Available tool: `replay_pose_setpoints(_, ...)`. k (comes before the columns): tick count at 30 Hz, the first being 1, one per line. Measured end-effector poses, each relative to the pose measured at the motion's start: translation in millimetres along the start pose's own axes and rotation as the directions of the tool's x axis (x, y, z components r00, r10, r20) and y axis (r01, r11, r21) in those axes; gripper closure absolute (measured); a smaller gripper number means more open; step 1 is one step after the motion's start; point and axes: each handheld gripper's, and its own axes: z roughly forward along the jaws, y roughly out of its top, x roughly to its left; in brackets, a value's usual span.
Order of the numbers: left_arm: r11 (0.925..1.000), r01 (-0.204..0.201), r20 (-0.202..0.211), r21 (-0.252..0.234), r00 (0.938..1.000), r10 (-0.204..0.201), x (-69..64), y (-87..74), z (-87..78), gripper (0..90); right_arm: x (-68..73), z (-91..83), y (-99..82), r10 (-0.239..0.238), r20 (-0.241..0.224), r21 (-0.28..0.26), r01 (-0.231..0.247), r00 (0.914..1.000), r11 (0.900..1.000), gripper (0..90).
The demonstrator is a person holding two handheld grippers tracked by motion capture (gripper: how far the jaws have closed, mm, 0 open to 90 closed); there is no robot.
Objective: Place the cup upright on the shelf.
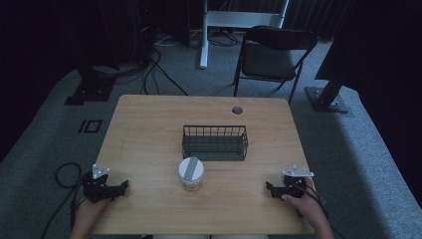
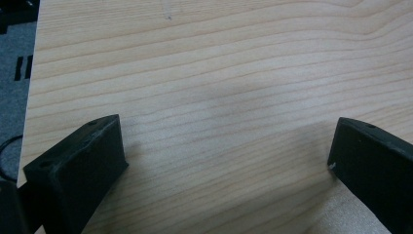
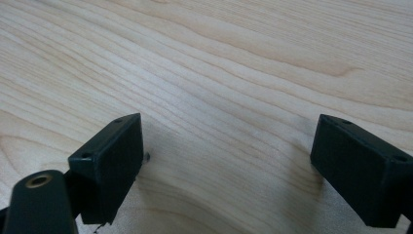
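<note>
Your tabletop point(image 1: 149, 129) carries a dark wire basket point(image 1: 215, 143) at its middle, with a white-lidded jar point(image 1: 191, 173) just in front of it. Your left gripper point(image 1: 122, 186) and right gripper point(image 1: 269, 187) rest at the near corners, well apart from the jar, jaws wide and empty.

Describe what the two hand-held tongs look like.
Both are black. The left tongs carry a grey three-cornered plate and trail a black cable looping off the table. The right tongs have the same plate and a cable. Up close, each has two blocky black jaws with small screw holes.
</note>
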Motion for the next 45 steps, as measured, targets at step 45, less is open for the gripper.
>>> replay_pose_setpoints(45, 0.9998, -0.02, 0.018, 0.0, 0.9996, 0.02, 2.5, -1.0, -0.7, 0.2, 20.1, 2.2, 9.6, -0.025, -0.059, -0.03, 0.023, 0.9979, 0.9993, 11.6)
